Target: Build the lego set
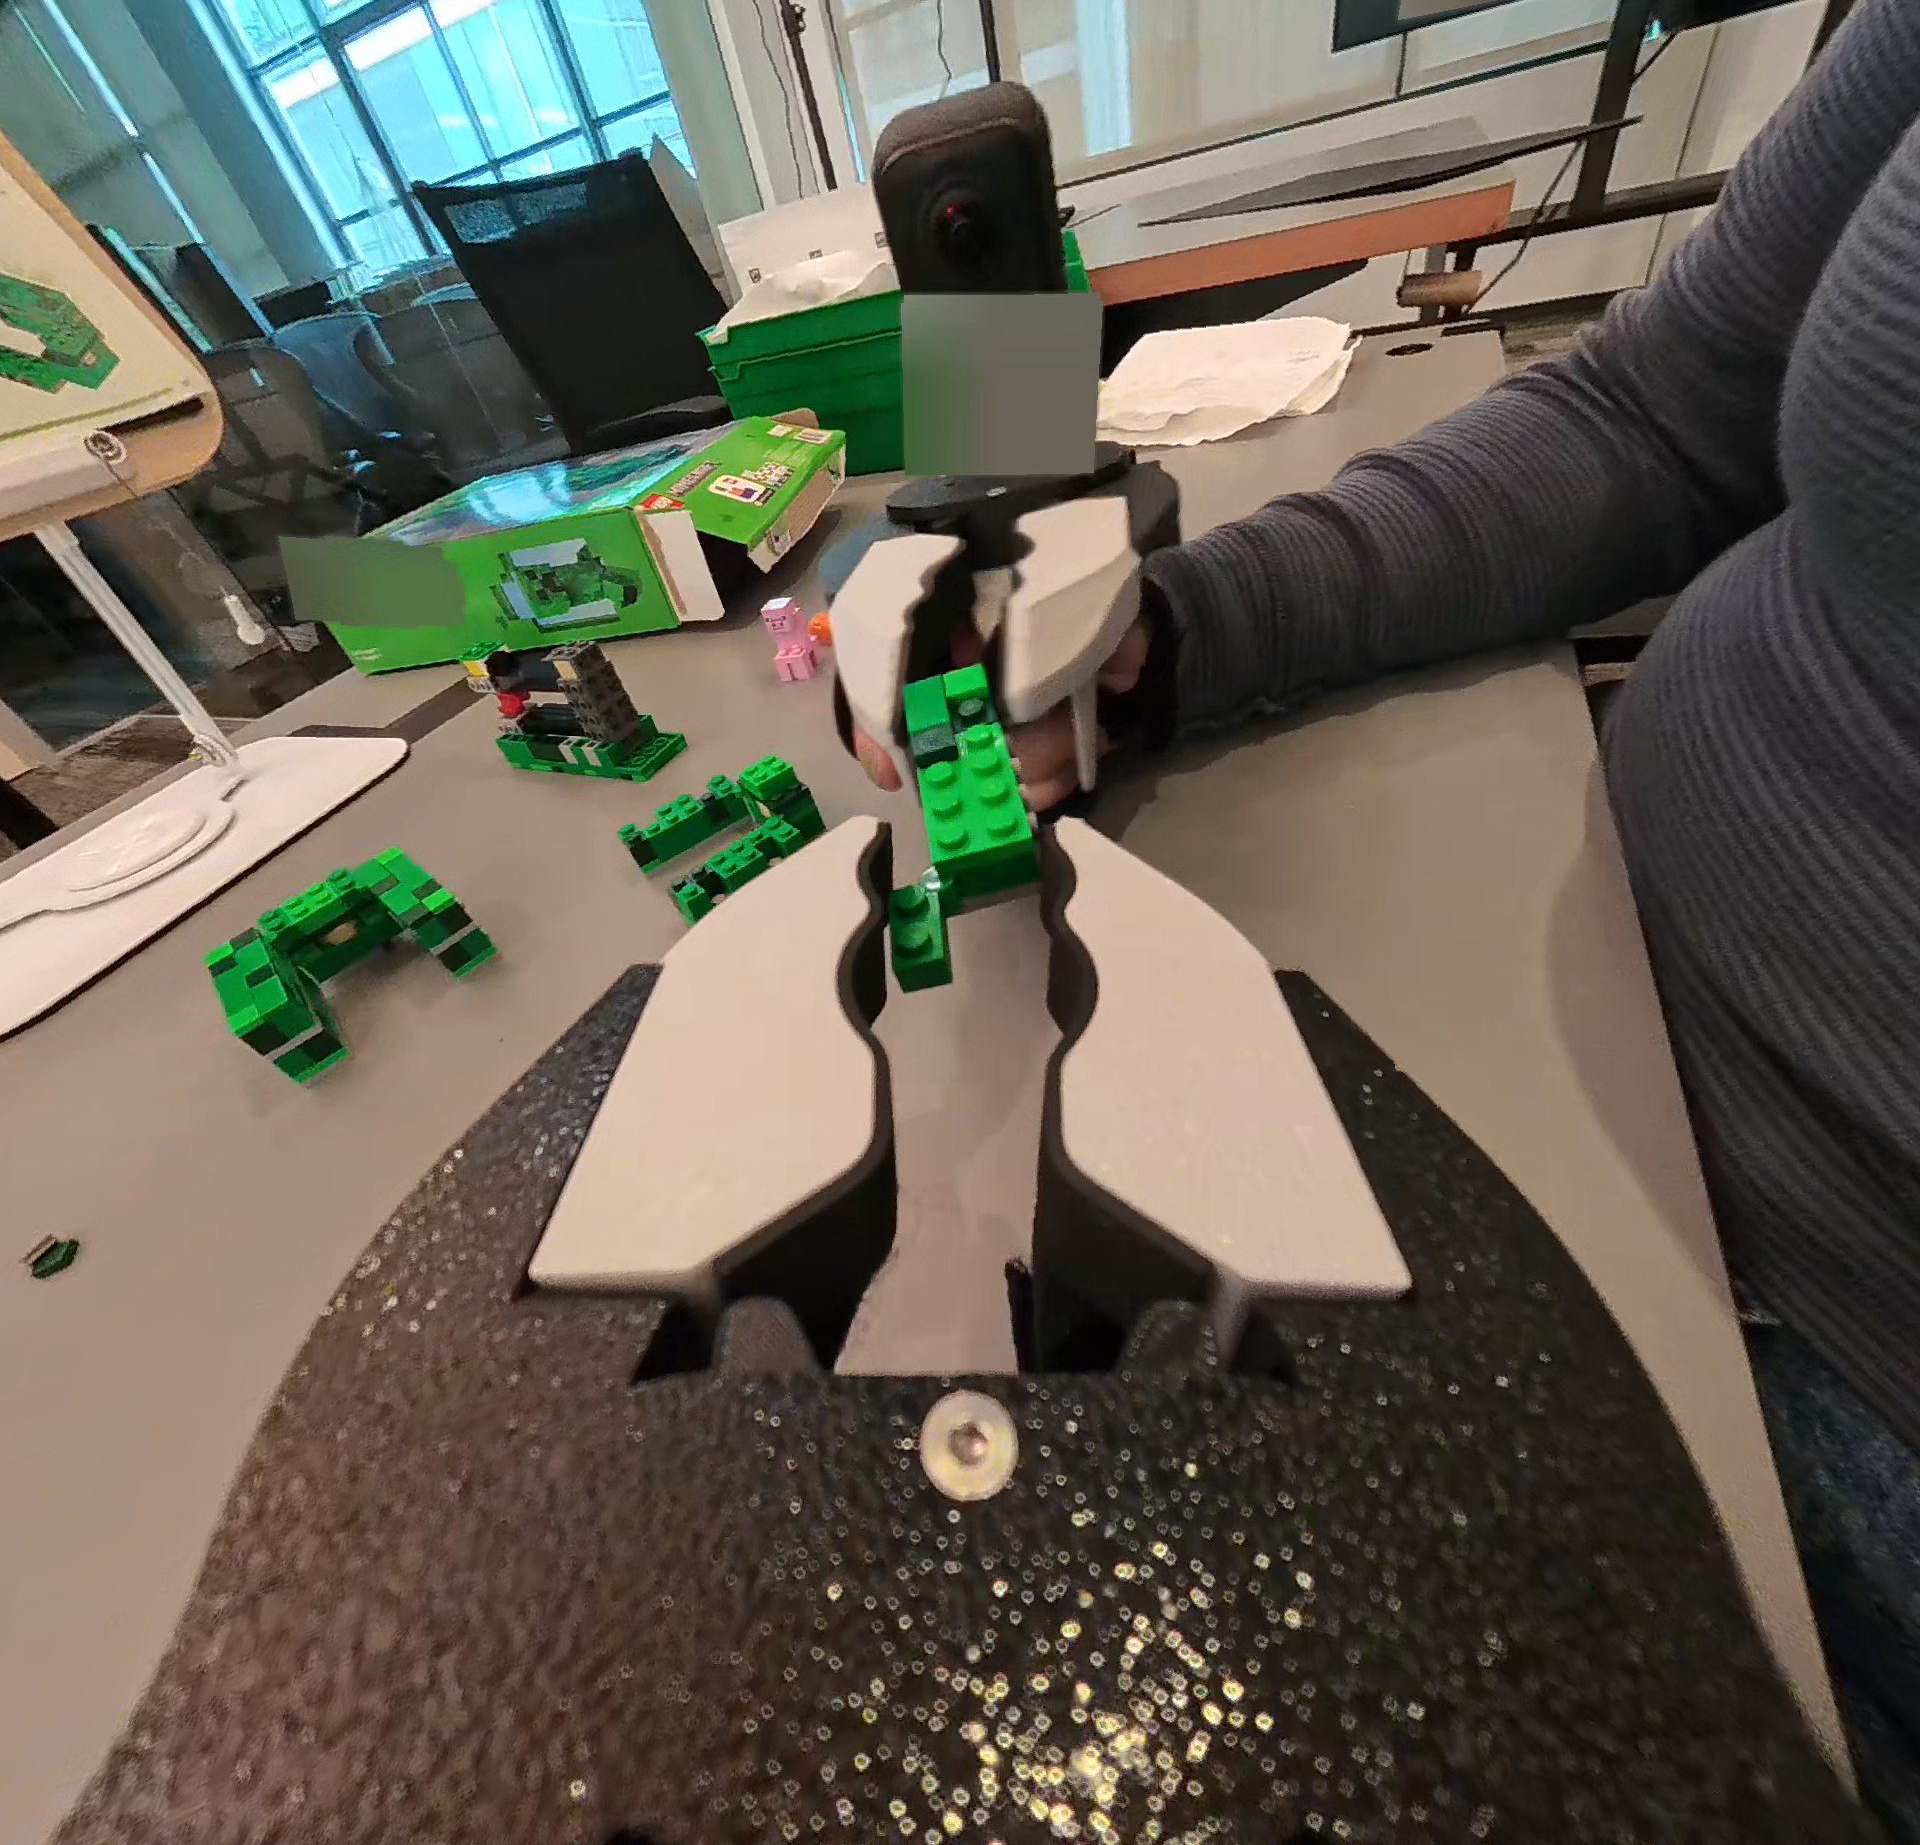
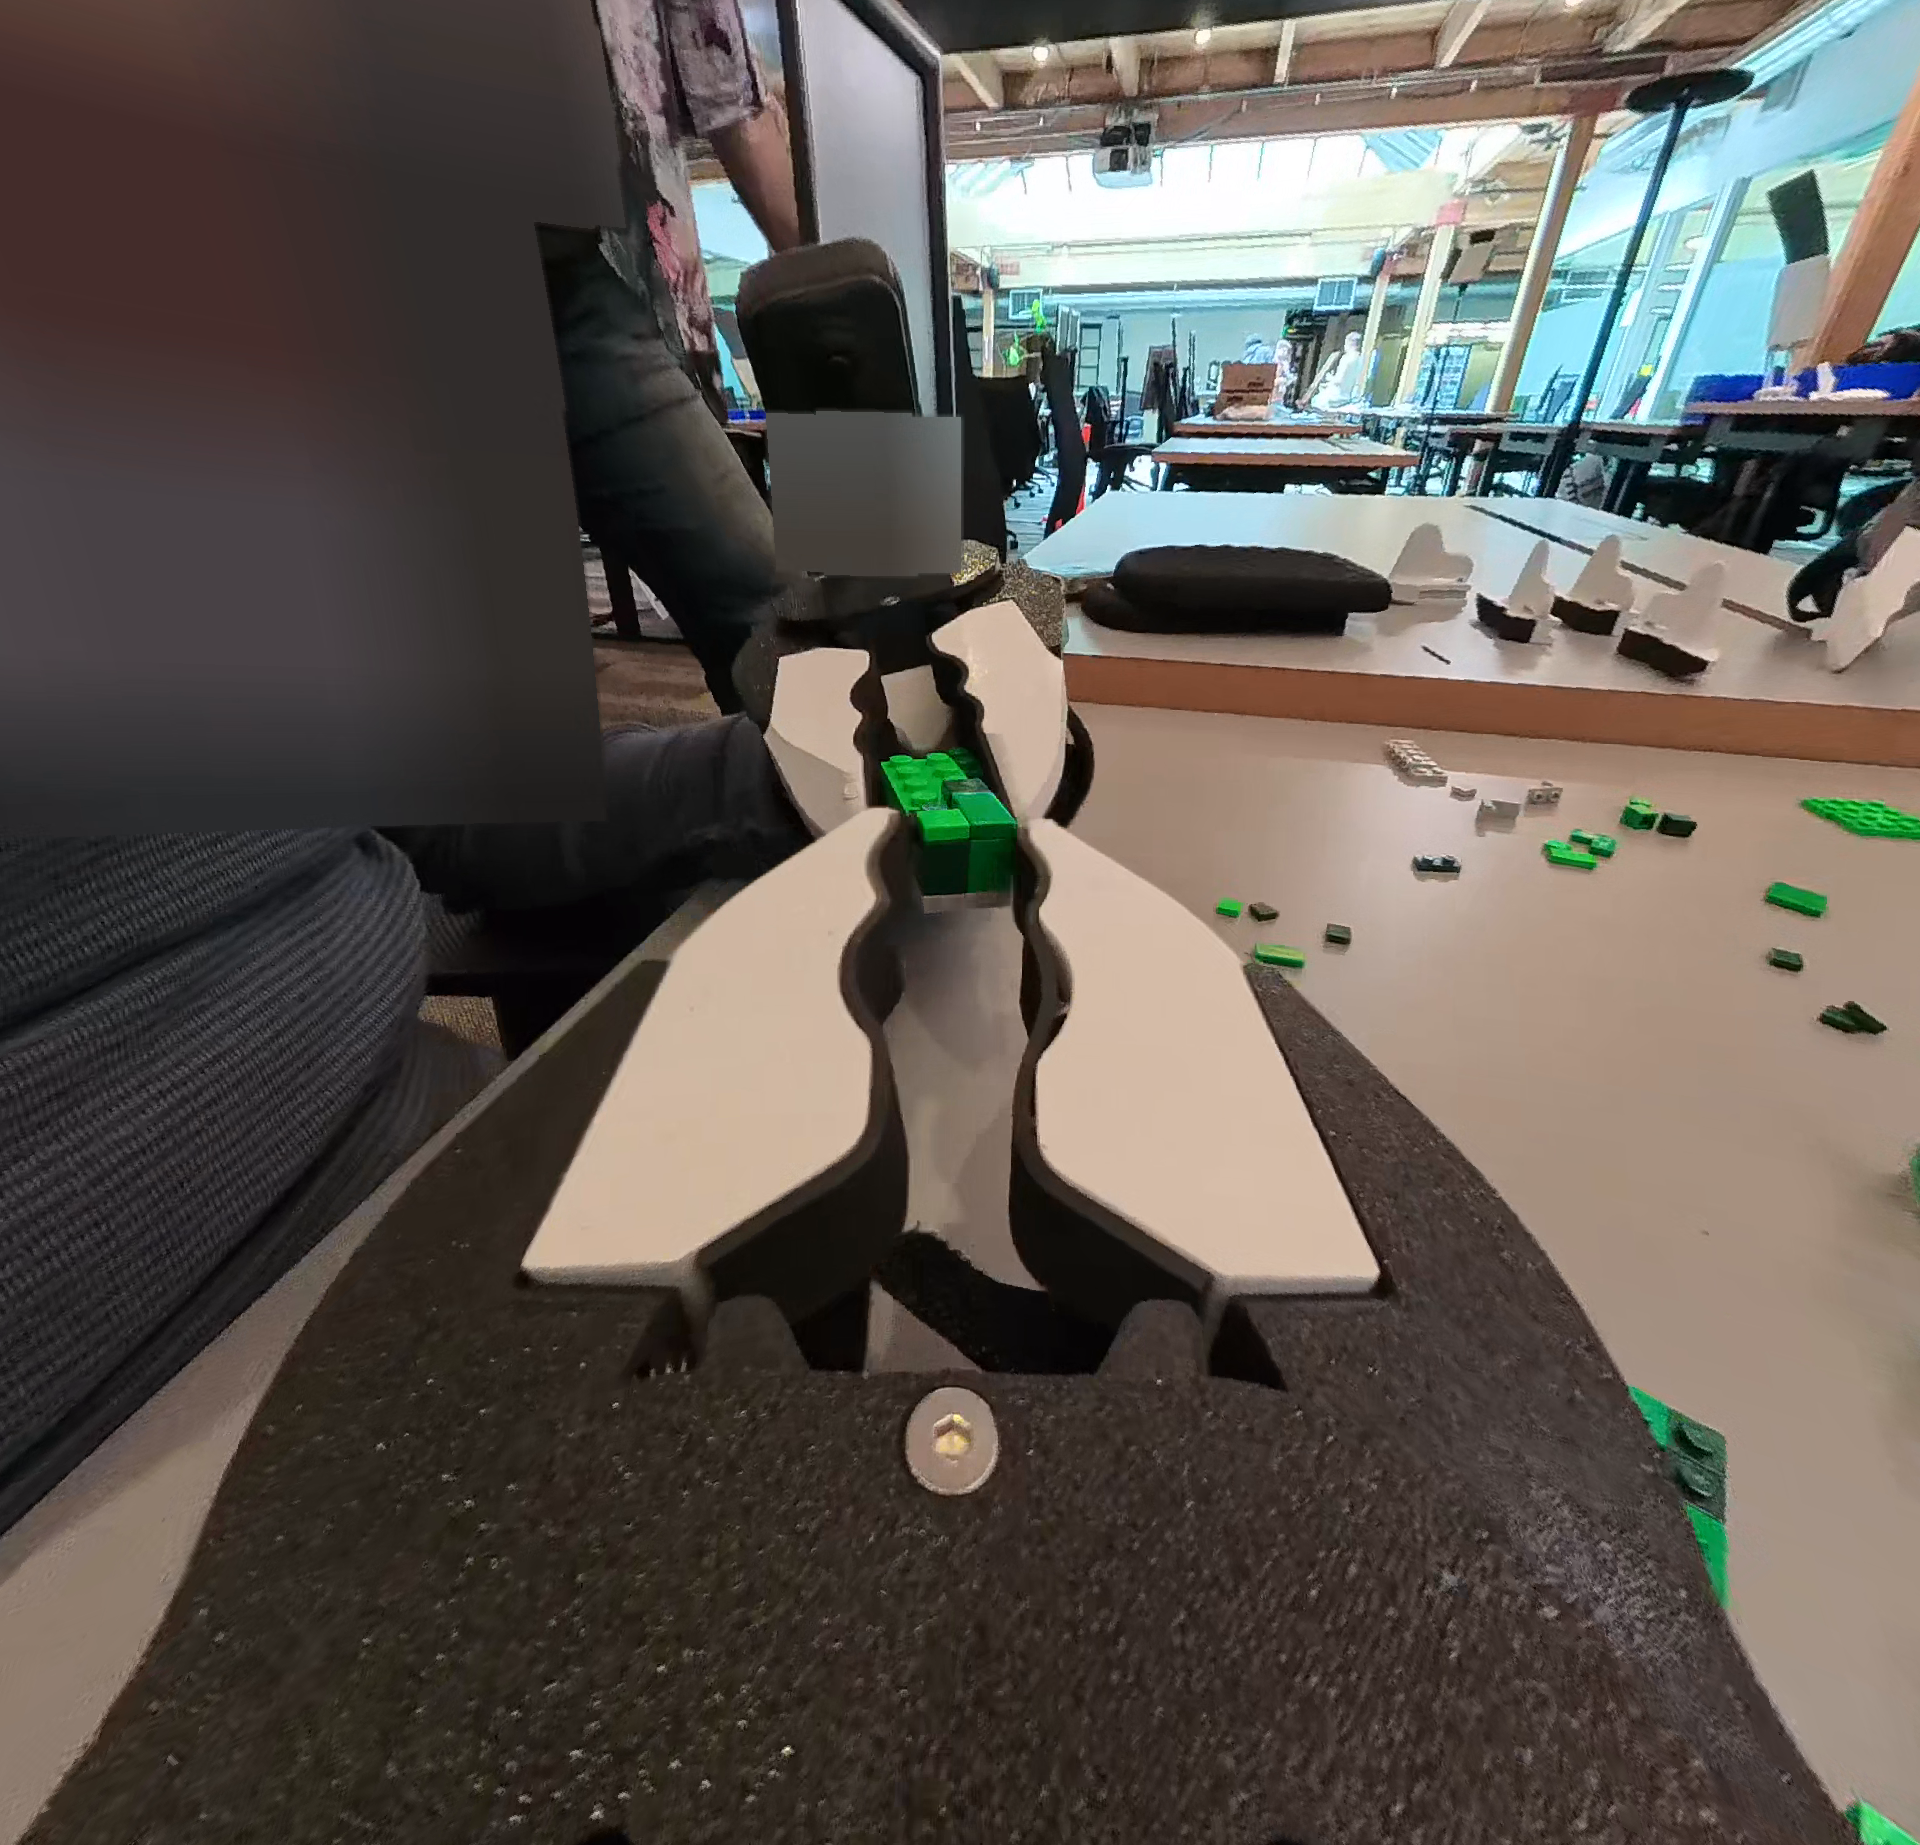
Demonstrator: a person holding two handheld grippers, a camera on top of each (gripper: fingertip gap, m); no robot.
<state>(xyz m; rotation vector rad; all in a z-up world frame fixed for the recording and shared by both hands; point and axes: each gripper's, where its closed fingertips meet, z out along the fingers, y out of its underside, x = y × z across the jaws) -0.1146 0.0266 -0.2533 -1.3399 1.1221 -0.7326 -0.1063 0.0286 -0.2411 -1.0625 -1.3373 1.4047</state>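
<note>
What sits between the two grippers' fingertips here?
A green lego assembly bridges them: the left gripper and right gripper each clamp an end. Both wrist views show it.

The left gripper and right gripper met tip to tip, each clamped on one end of the same green brick assembly.

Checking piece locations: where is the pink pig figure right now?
In the left wrist view, the pink pig figure stands on the grey table, just right of the green box and left of the right tool.
</note>
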